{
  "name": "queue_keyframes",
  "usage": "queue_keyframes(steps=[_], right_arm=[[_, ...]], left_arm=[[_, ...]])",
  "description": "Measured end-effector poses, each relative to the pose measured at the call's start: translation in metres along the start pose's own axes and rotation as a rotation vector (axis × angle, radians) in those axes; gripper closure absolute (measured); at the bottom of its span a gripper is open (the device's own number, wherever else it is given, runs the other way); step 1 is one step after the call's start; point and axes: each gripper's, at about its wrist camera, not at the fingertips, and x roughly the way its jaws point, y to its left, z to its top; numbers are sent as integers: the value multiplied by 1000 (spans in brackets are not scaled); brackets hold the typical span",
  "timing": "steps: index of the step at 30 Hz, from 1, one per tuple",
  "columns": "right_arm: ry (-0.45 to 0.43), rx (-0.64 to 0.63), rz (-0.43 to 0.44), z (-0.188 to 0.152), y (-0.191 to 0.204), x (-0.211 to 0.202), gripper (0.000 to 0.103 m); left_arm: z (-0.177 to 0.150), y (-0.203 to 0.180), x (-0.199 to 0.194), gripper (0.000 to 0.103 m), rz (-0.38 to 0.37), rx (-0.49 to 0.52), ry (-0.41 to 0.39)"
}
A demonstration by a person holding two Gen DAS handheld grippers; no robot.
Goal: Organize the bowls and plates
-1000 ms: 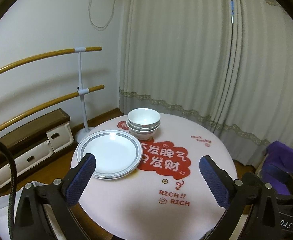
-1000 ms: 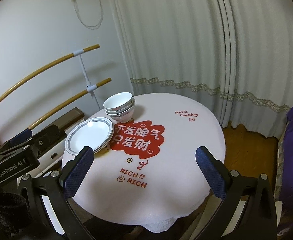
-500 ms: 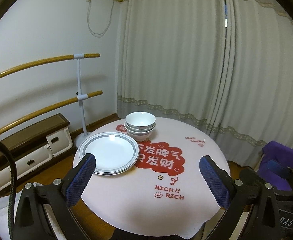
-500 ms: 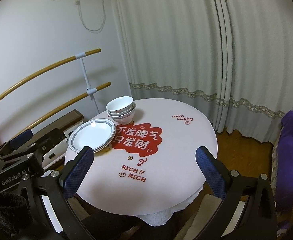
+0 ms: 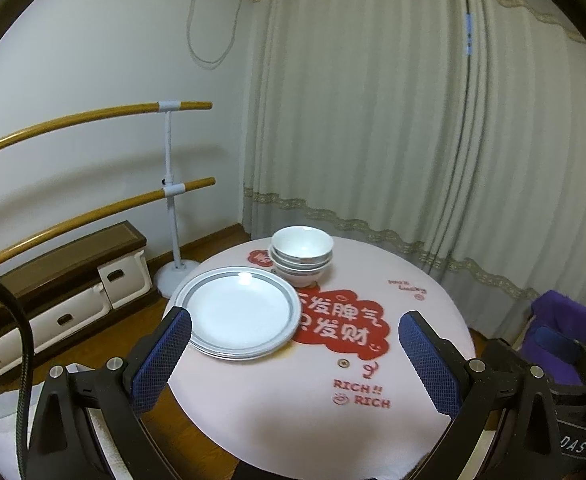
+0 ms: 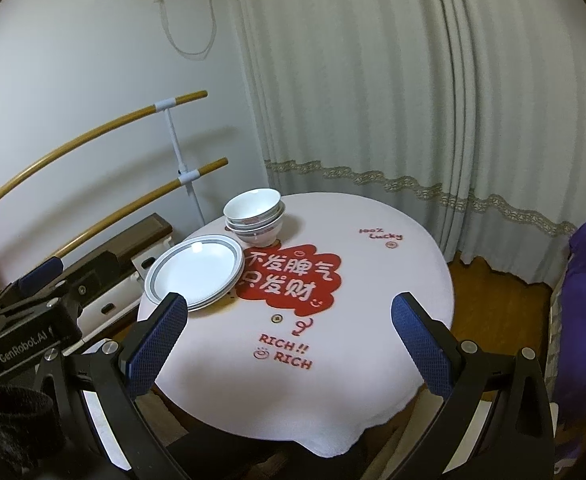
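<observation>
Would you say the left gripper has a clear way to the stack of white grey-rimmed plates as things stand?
Probably yes. The left gripper has its jaws wide open and empty, and the stack of white grey-rimmed plates lies just ahead at the near left edge of the round white table, with nothing between them.

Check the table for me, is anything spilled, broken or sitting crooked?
Nothing stands out. The bowls sit nested upright, the plates lie stacked flat beside them, and the tablecloth shows no spill.
</observation>
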Motion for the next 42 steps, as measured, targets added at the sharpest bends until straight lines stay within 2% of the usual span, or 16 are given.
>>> queue_keyframes(steps=[7,13,18,22,26,28,30,33,35,40,42], right_arm=[[23,-8,13,28,14,43,0],[49,-20,12,60,23,93,0],[87,-1,18,83,19,141,0],[120,22,7,99,12,181,0],[174,53,19,112,4,233,0],[231,91,42,117,-4,268,0],[290,130,53,118,-10,295,0],[358,176,66,116,-17,328,0],[389,196,67,114,-19,344,0],[444,215,52,110,-21,369,2],[461,225,58,109,-23,375,7]], left_arm=[[31,21,50,1,2,-9,48],[71,40,109,1,1,-8,81],[107,55,174,1,-42,13,132],[136,67,231,1,-33,14,173],[157,73,300,4,-63,4,280],[165,74,334,9,-96,-3,334],[173,72,374,15,-74,25,386],[181,71,417,17,-111,15,465],[187,70,445,21,-100,22,503],[210,69,495,23,-113,25,547],[217,69,514,30,-121,24,564]])
